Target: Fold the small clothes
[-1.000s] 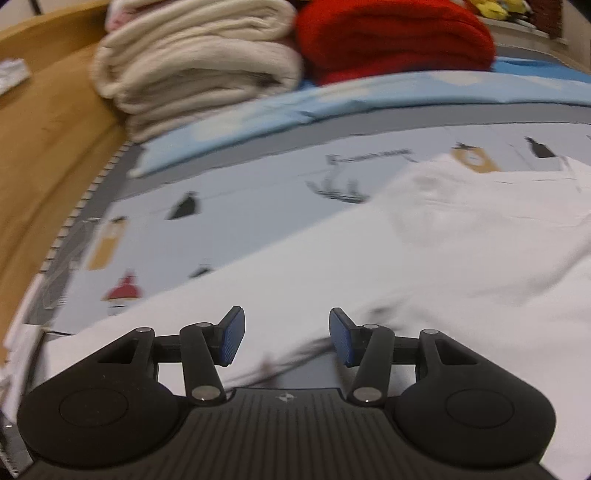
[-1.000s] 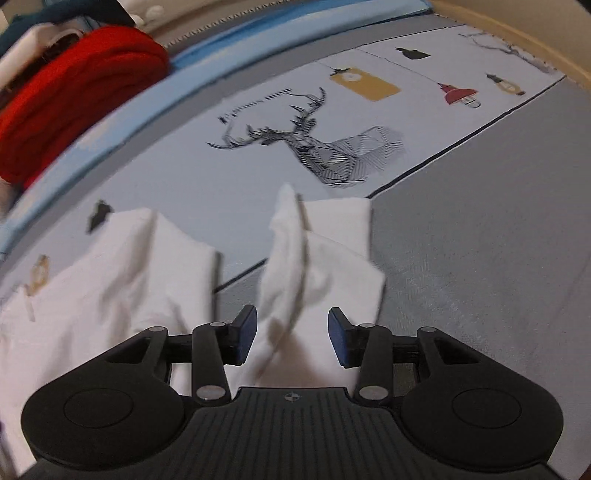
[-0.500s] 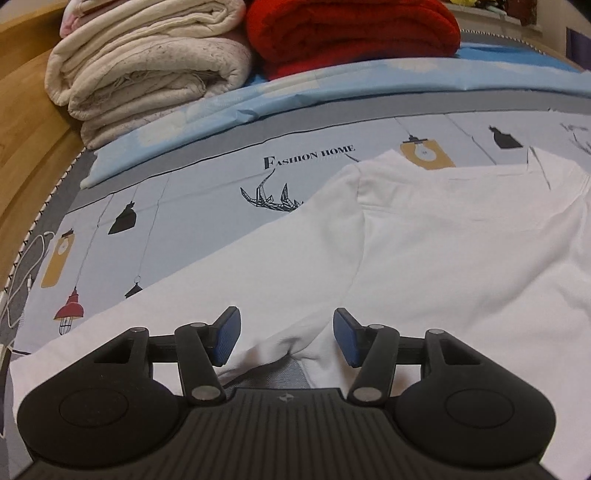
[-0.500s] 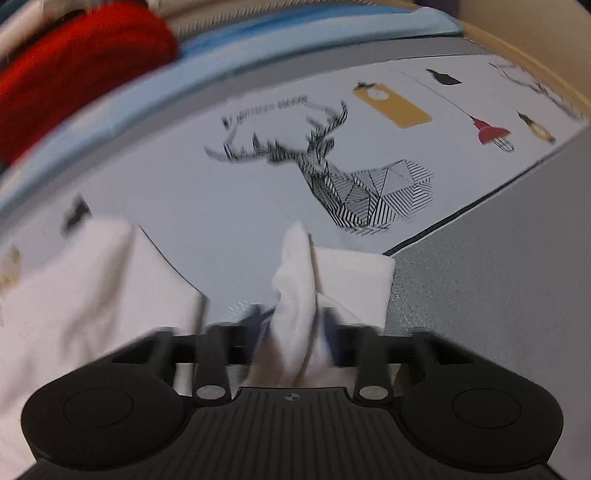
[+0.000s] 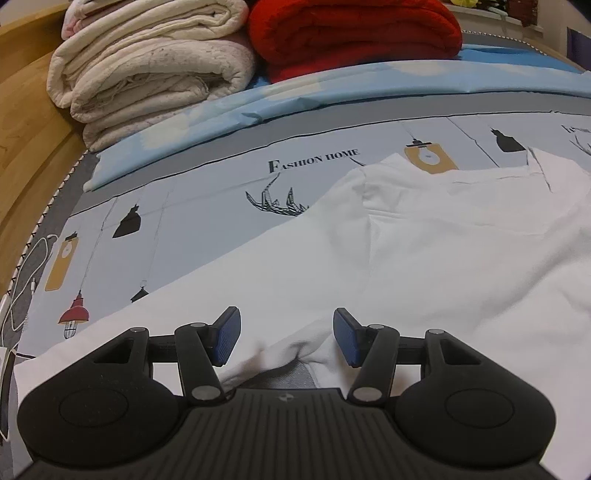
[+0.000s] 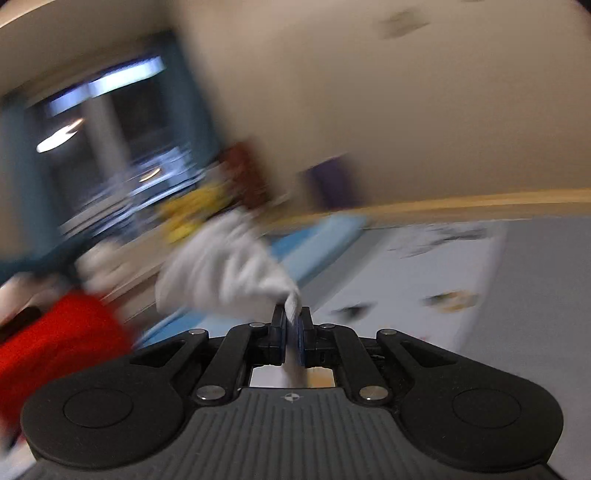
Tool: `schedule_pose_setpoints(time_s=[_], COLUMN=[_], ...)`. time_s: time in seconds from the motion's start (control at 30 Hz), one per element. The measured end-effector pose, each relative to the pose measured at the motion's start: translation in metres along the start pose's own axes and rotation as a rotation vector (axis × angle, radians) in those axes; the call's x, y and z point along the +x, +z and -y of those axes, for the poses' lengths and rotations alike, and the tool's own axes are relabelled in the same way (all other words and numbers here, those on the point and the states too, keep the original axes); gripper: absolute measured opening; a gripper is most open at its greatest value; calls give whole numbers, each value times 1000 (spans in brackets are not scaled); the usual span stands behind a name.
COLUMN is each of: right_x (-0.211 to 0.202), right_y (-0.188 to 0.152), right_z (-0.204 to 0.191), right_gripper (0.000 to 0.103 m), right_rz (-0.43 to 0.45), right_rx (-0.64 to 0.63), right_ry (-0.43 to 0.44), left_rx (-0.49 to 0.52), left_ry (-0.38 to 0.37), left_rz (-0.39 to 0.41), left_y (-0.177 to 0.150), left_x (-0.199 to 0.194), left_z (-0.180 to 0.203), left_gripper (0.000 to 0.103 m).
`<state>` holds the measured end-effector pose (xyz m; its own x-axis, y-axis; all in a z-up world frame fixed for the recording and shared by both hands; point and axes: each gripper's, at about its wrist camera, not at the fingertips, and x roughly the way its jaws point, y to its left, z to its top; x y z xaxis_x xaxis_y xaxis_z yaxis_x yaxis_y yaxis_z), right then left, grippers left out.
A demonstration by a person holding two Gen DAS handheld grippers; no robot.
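the right claw [image 6: 293, 325] is clenched on a bunched edge of the white garment [image 6: 225, 273], jaws closing the last bit onto the cloth, with the fabric lifted off the bed; that view is badly blurred. the left claw [image 5: 286, 341] is released, its blue pads [image 5: 227, 339] standing apart over a puckered edge of the same white garment [image 5: 424, 251], gripping nothing. most of the garment lies spread and creased on the printed bed sheet [image 5: 192, 206]. behind it sit folded cream blankets [image 5: 147, 70] and a red blanket [image 5: 351, 33]. i judge the folding barely begun: 1 edge is raised, no crease is set, and the left side is not yet pinched.
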<state>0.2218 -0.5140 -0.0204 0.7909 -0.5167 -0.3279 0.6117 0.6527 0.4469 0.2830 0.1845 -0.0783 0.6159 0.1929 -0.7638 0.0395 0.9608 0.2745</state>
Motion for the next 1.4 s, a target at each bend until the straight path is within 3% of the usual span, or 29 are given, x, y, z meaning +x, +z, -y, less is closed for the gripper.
schedule_pose_setpoints(time_s=[0.1, 0.2, 0.23, 0.3, 0.43, 0.5, 0.57, 0.6, 0.7, 0.8, 0.87, 0.97, 1.1, 1.17, 1.27, 1.4], right_x=[40, 79, 83, 85, 64, 73, 86, 85, 77, 64, 52, 28, -23, -57, -105, -153], right_y=[-12, -41, -47, -45, -15, -20, -34, -36, -28, -21, -16, -13, -10, -15, -32, -80], right_z=[70, 126, 135, 138, 143, 153, 161, 159, 139, 115, 93, 50, -3, -24, -42, -37], right_gripper=[5, 6, 5, 5, 5, 6, 11, 10, 28, 31, 31, 31, 31, 31, 31, 32], right_rz=[-165, -423, -454, -439, -230, -286, -417, -426, -381, -351, -346, -374, -446, -505, -600, -808], right_rx=[132, 215, 210, 163, 185, 161, 169, 138, 55, 50, 21, -74, -177, -230, -310, -413], right_ry=[-199, -270, -280, -267, -270, -345, -371, -379, -417, -377, -299, -146, 106, 218, 308, 301], left_rx=[17, 12, 8, 2, -17, -36, -62, -77, -124, -169, -197, -226, -242, -258, -293, -349], left_ry=[-5, -11, -12, -12, -38, -68, -98, -111, -149, -181, -199, -226, -266, -287, -316, -355], left_rz=[-4, -10, -14, -20, -32, -43, -53, -54, -55, -53, -46, -29, -4, -10, -47, -168], left_y=[-1, -2, -2, -1, 2, 3, 3, 3, 1, -5, -10, -20, -40, -56, -88, -143], left_x=[-1, -2, -1, 0, 0, 0, -1, -3, -9, -18, -26, -41, -69, -82, -98, -111], left_z=[4, 5, 5, 5, 6, 6, 4, 2, -3, -9, -13, -20, -29, -32, -37, -33], left_gripper=[61, 61, 61, 61, 61, 61, 61, 61, 61, 60, 56, 39, 27, 27, 27, 27])
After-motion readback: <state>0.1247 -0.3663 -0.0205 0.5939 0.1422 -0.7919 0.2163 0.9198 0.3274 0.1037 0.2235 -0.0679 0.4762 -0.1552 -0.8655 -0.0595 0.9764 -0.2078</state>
